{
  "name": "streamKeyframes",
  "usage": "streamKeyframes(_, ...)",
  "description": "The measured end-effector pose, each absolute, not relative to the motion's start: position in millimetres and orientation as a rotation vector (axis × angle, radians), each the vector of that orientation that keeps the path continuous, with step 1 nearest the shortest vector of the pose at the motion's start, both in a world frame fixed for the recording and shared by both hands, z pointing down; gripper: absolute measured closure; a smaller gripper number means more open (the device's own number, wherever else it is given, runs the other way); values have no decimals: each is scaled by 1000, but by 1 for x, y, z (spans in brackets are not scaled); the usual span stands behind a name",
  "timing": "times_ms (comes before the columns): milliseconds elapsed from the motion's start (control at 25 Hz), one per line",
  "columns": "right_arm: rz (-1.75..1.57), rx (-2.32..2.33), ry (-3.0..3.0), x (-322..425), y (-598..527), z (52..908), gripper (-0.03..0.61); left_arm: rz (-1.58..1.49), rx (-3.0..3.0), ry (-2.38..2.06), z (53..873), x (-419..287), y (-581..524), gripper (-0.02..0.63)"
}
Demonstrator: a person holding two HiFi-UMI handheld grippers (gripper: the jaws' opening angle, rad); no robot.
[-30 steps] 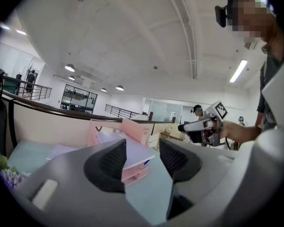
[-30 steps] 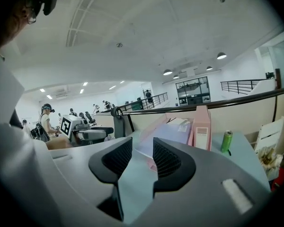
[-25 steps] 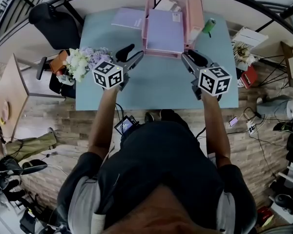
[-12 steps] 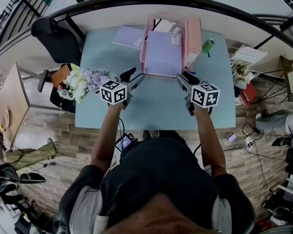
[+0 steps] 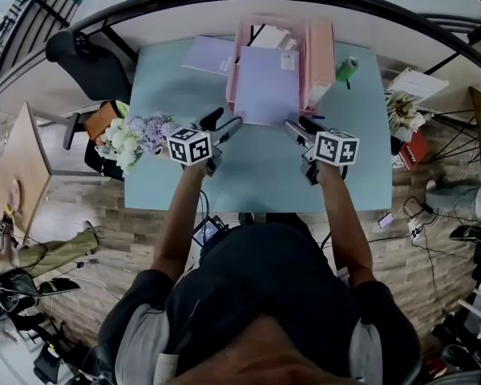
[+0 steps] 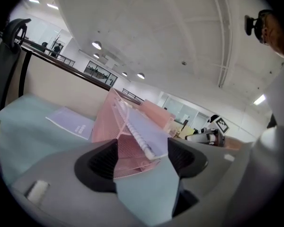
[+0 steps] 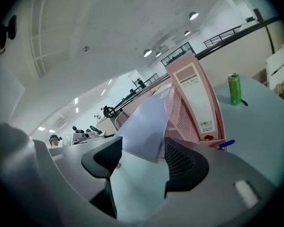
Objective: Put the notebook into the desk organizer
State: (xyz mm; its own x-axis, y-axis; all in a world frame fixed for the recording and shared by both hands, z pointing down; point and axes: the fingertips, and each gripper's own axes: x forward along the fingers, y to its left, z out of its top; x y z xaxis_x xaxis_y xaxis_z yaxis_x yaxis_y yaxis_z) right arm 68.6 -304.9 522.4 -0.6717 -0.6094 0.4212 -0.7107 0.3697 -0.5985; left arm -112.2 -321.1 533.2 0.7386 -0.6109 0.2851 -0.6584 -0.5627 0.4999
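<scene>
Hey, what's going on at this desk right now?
A person holds a gripper in each hand at a blue table. The purple notebook leans in the pink desk organizer. Both the left gripper and right gripper have just opened their jaws; the notebook's near corners sit before them, not pressed, so neither grips it.
</scene>
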Motion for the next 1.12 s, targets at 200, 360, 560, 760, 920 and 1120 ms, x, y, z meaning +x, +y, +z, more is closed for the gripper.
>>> streamKeyframes(200,1276,1156,-2505,59,-315,531,319,100,2314,-939,543,-103,-329,259)
streamKeyframes(360,1290,1176,-2483,57,-321,536,322,113,2294,-939,551,-100,-329,266)
streamKeyframes(560,1198,1200,-2427,62,-318,539,437,100,2295,-883,547,-91,-322,420)
streamKeyframes(760,1039,1193,-2435,57,-310,522,462,196,2320,-937,544,-92,-314,436)
streamKeyframes(920,943,1182,-2441,53,-299,514,477,266,2357,-969,540,-92,-303,440)
streamKeyframes(1120,905,1178,-2438,52,-279,510,483,339,2396,-986,535,-91,-282,439)
